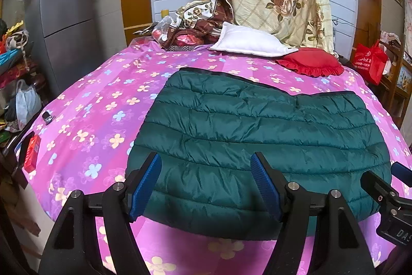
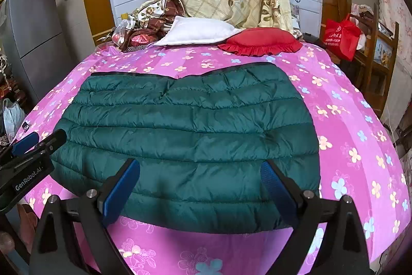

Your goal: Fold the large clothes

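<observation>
Green puffer jacket [image 1: 257,135] lies flat mid-bed [image 1: 103,99], looks already folded down. Both my left fingers [image 1: 206,187] and right fingers [image 2: 200,187] are spread, empty, over its 6 o'clock hem. Next I'd probably pinch that hem and flip it toward 12.

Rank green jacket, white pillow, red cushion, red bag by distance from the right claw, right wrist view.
From the right claw:
1. Green jacket, directly ahead between the open fingers.
2. Red cushion, far end, slightly right.
3. White pillow, just behind, left of the cushion; close call.
4. Red bag, off the bed, far right.

Quilted jacket [image 1: 257,135] looks glossy; bedsheet [image 1: 103,99] matt cloth
</observation>
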{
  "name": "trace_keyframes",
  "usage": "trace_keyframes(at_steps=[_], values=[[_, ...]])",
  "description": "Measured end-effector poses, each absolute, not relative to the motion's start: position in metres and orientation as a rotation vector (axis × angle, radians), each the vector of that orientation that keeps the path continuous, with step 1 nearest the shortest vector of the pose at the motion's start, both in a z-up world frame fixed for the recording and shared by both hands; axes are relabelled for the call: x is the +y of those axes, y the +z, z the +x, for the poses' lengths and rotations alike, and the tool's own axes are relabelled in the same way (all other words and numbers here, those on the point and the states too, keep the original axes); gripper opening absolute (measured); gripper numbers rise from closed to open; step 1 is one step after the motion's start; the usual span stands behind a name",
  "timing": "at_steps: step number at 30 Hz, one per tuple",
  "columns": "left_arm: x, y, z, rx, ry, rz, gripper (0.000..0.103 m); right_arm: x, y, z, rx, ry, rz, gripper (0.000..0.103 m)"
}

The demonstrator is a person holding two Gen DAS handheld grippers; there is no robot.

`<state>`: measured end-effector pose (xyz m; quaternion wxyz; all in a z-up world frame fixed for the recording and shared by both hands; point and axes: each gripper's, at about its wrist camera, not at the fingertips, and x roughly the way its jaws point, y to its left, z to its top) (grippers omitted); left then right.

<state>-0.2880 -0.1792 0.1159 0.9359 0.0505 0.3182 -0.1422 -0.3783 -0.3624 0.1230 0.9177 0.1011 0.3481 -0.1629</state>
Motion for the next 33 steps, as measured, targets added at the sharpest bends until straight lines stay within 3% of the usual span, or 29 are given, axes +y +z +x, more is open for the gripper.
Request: trace_keyframes(at_steps=[33], values=[[-0.1866, 0.1095, -0.2906, 0.661, -0.307, 0.120, 0.052, -0.3642, 0.1188, -0.3766, 0.739, -0.353, 0.215, 0.097]])
